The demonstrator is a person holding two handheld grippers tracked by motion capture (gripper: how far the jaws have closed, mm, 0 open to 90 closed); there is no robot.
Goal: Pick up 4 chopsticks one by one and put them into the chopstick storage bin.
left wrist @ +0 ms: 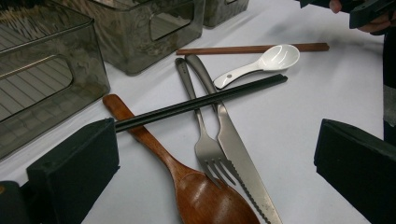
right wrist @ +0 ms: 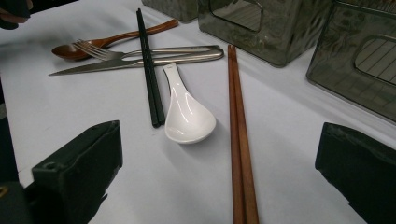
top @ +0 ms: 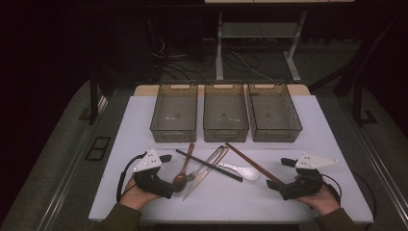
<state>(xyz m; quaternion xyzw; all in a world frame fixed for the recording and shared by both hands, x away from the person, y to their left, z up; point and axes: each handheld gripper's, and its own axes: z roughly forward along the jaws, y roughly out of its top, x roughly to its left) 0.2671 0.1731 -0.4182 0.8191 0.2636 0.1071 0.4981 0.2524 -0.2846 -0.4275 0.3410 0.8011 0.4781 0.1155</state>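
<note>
Cutlery pile (top: 211, 166) mid-table, left hand-held gripper (top: 166, 175) and right hand-held gripper (top: 279, 175) released, flanking it, bare tabletop (top: 231, 202) between.

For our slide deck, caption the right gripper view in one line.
Open right gripper faces brown chopsticks, a white spoon and black chopsticks.

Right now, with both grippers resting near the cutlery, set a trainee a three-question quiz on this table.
1. True or false: the black chopsticks lie across the fork and the knife.
2. How many smoked plastic bins stand at the far side of the table?
3. Which utensil lies nearest the left gripper: A wooden spoon, B white ceramic spoon, C brown chopsticks?

Key
1. True.
2. Three, side by side.
3. A. Both the left gripper and the right gripper are open and hold nothing.
</note>
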